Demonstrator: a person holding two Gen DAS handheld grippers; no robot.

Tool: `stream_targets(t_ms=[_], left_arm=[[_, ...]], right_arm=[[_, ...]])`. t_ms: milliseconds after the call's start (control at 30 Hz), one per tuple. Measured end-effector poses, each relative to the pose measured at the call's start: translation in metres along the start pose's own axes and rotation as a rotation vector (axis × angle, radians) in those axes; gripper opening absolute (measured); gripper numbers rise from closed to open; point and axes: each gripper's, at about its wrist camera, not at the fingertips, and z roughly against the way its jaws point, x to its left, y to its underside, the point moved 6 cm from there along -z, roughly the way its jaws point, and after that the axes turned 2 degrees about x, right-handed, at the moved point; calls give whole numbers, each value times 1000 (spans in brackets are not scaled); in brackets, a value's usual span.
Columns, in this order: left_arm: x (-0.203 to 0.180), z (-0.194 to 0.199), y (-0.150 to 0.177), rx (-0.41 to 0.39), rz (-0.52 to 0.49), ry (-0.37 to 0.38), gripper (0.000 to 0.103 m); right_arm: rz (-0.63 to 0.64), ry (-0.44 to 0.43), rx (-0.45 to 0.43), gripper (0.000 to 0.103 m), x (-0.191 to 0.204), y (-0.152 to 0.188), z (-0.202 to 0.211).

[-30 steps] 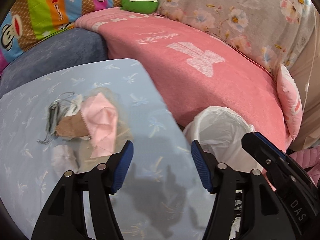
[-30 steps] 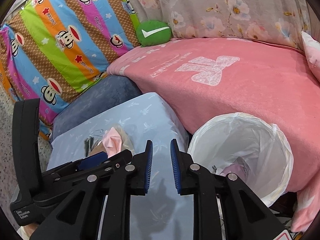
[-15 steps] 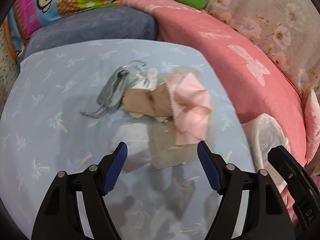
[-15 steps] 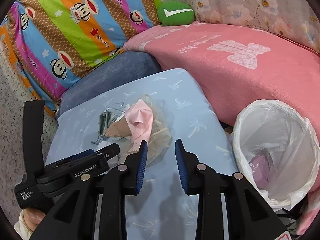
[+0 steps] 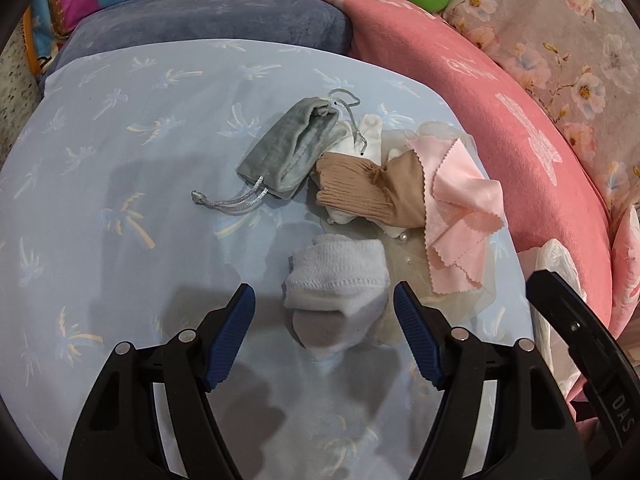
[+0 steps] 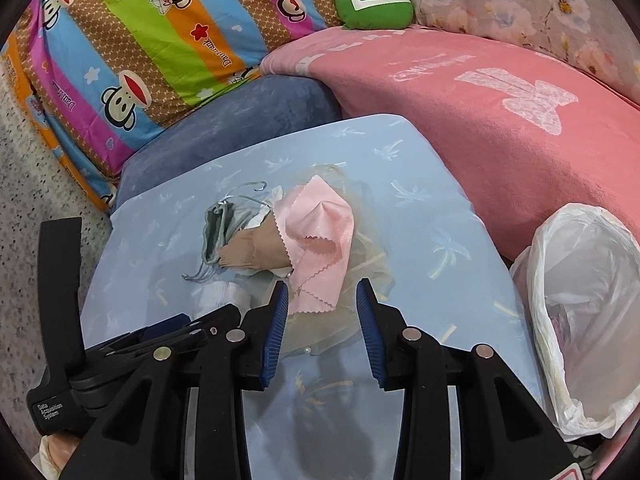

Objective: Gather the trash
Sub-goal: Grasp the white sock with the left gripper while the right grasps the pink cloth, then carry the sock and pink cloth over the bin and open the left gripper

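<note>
The grey pouch looks like soft, matt velvet, with a woven cord at its 7 o'clock end. The tan sock and white sock are ribbed knit. The pink cloth has a faint sheen and pinked edges. Ridged blue fingers look rubbery. The bin liner is thin, crinkled, glossy plastic. The pink blanket is fuzzy fleece.

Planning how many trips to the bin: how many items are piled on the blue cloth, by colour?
Grey pouch: 1
Tan sock: 1
Pink cloth: 1
White sock: 1
White item under the tan sock: 1
Sheer beige fabric: 1
Total: 6
</note>
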Motion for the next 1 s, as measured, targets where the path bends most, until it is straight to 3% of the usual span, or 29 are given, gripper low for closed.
stream_targets(t_ms=[133, 333, 500, 567, 633, 667, 1000], left_arm=[[3, -4, 1, 35, 12, 71, 45], [3, 1, 1, 32, -8, 102, 29], [3, 9, -7, 9, -11, 93, 28], [1, 14, -13, -11, -17, 82, 28], [-2, 19, -19, -28, -25, 75, 28], [-3, 22, -22, -38, -29, 72, 28], [-35, 35, -42, -92, -86, 64, 28]], right_arm=[[7, 3, 7, 36, 4, -6, -12], [-13, 6, 20, 36, 6, -15, -32], [-36, 22, 21, 33, 1, -22, -43], [-40, 27, 24, 25, -2, -24, -48], [-45, 23, 35, 4, -4, -26, -51], [-50, 19, 33, 2, -4, -26, -51], [-48, -17, -69, 1, -3, -35, 0]])
